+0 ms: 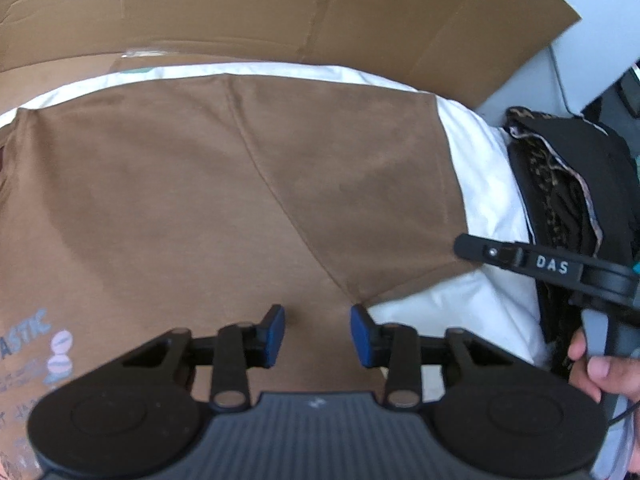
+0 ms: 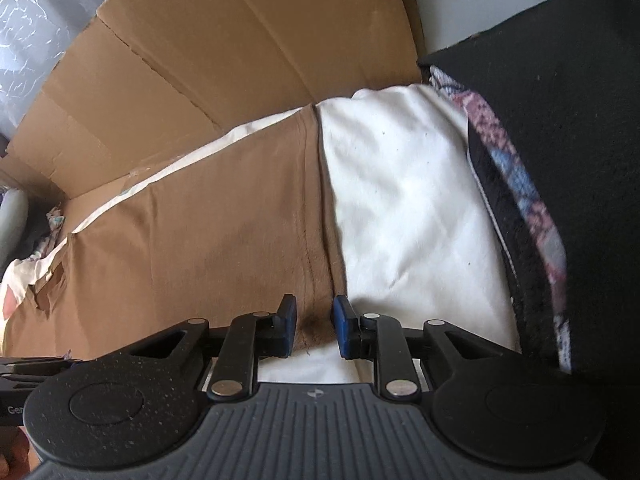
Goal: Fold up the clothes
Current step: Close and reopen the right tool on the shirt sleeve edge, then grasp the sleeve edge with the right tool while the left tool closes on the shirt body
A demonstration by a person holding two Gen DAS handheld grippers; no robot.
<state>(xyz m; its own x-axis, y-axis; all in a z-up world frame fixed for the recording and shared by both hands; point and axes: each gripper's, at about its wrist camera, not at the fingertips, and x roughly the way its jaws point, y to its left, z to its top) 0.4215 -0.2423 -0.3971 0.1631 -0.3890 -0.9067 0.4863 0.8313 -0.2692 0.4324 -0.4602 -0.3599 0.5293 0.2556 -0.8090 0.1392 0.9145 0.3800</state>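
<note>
1. a sheet of cardboard stands behind everything, rising at the back.
2. a white sheet lies under the clothes.
3. the brown t-shirt lies spread flat on the white sheet, one sleeve out to the right.
4. a pile of dark clothes sits just beside the sheet's right edge.
5. the left gripper hovers low over the shirt near the armpit, jaws spread, holding nothing.
6. the right gripper sits at the sleeve's hem, jaws partly apart with brown cloth between them; whether they pinch it, i cannot tell.
</note>
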